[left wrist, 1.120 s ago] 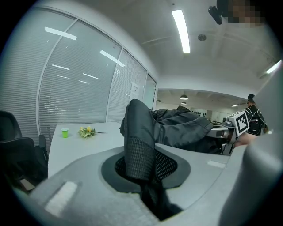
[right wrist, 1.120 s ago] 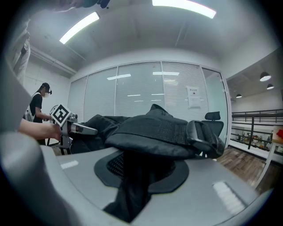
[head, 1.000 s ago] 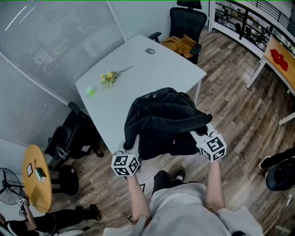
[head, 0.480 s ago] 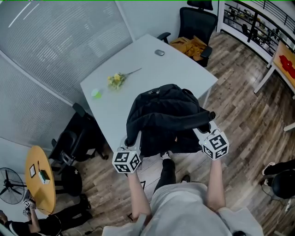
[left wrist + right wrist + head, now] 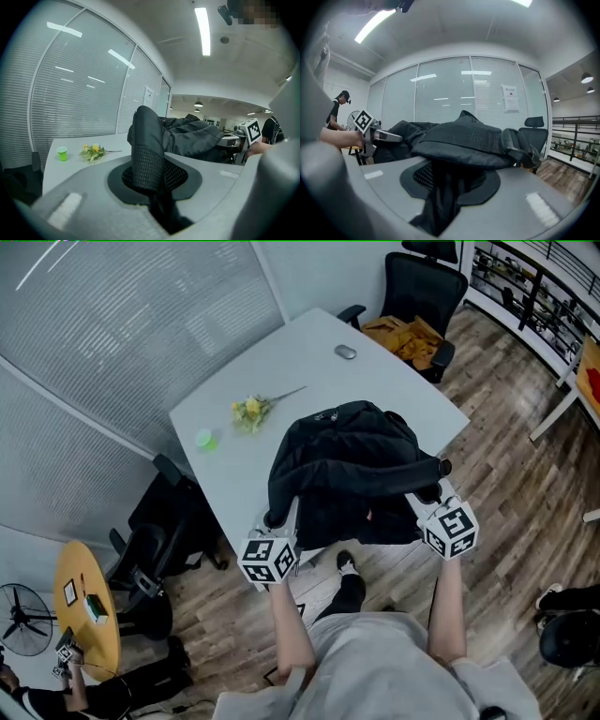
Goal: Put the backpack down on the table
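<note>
Since a green cup (image 5: 203, 438) and flowers (image 5: 251, 411) lie by the left edge of the table (image 5: 281, 352), that side is best avoided. The left gripper (image 5: 276, 520) is clamped on one mesh-padded strap (image 5: 147, 159), the backpack (image 5: 352, 474) is hung over the near edge, seemingly not yet resting, and the right gripper (image 5: 428, 495) is clamped on the other strap (image 5: 440, 192). Both ends should be lowered evenly and set flat toward the middle.

Wood floor (image 5: 511, 474), office chair (image 5: 422, 282), blinds (image 5: 112, 334)
</note>
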`<control>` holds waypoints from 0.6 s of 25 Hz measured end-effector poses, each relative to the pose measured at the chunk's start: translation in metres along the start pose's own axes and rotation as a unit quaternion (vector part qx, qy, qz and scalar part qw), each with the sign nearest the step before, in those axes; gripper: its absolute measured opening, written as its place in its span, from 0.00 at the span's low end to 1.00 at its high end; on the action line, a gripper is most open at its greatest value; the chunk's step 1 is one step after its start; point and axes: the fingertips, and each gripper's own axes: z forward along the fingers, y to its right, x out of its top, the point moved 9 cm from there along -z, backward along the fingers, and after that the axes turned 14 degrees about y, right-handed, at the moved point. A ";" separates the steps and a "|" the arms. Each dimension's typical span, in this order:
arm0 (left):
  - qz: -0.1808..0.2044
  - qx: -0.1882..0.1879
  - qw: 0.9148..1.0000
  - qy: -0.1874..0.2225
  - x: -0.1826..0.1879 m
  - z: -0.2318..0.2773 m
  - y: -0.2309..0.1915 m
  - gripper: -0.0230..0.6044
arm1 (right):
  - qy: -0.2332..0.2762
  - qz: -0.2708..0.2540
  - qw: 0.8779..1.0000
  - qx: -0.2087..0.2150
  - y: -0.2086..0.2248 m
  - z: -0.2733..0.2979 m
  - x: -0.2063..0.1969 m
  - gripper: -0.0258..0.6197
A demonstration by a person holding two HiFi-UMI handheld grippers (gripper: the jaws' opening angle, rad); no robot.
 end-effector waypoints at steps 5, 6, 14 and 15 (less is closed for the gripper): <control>-0.008 0.005 1.000 0.009 0.009 0.031 -0.042 0.15 | -0.005 -0.001 1.000 0.002 0.010 0.055 0.003 0.20; -0.012 0.007 1.000 0.011 0.011 0.036 -0.050 0.15 | -0.006 -0.003 1.000 0.004 0.010 0.064 0.004 0.20; -0.031 0.013 0.999 0.008 0.002 0.053 -0.101 0.15 | -0.038 -0.015 0.999 0.020 0.011 0.117 0.000 0.20; -0.034 0.014 0.999 0.009 0.001 0.054 -0.106 0.15 | -0.041 -0.017 0.999 0.021 0.011 0.122 0.000 0.20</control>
